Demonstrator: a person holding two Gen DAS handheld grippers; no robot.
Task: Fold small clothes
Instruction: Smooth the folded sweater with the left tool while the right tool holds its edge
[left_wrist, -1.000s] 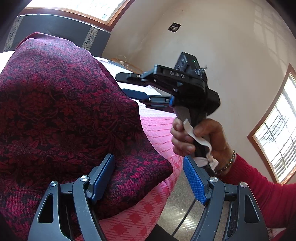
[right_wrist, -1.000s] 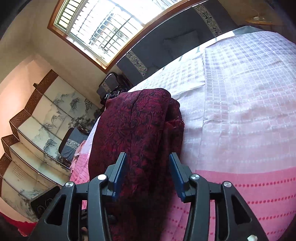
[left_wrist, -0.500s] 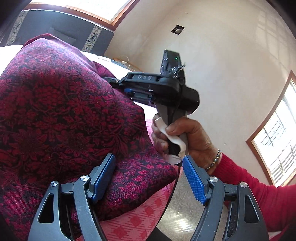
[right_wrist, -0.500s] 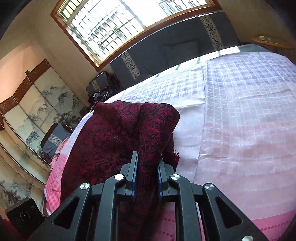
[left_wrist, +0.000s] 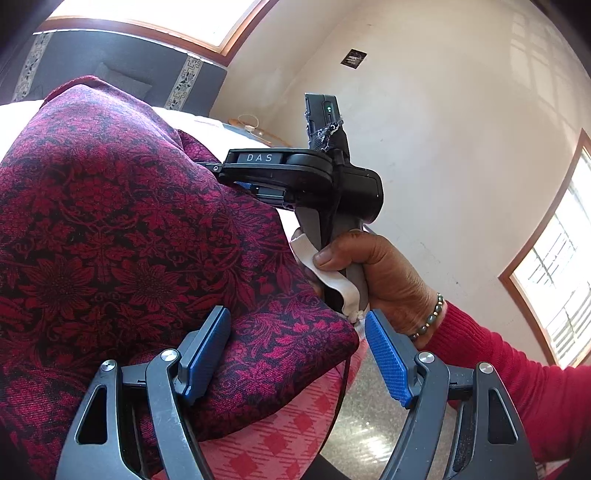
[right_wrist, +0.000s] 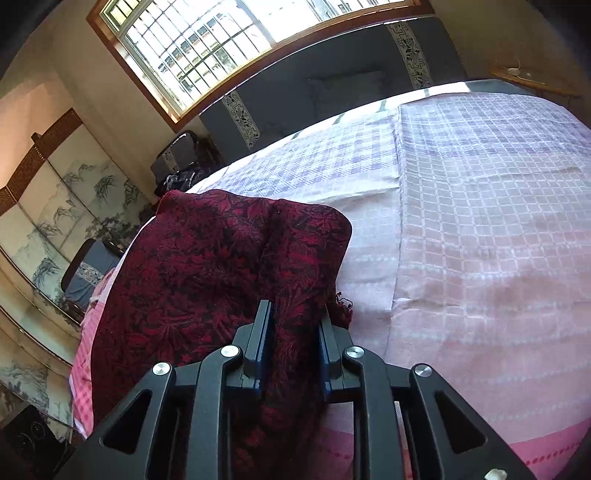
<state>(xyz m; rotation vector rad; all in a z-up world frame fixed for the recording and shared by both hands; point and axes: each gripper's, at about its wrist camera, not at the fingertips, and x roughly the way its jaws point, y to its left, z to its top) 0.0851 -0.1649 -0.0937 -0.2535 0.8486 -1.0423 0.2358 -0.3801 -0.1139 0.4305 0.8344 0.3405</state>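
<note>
The right tongs (right_wrist: 293, 347) are easing apart but pinch the maroon garment (right_wrist: 207, 273) on the bed (right_wrist: 480, 206); its corner lies between the released left tongs (left_wrist: 295, 350).

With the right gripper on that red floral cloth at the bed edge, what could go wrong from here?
1. The right gripper pinches only a bunched fold of the red floral cloth, and its jaws are opening slightly, so the fold may slip.
2. The left gripper is open with a corner between its pads, unclamped; lifting now could drag the cloth crooked.
</note>
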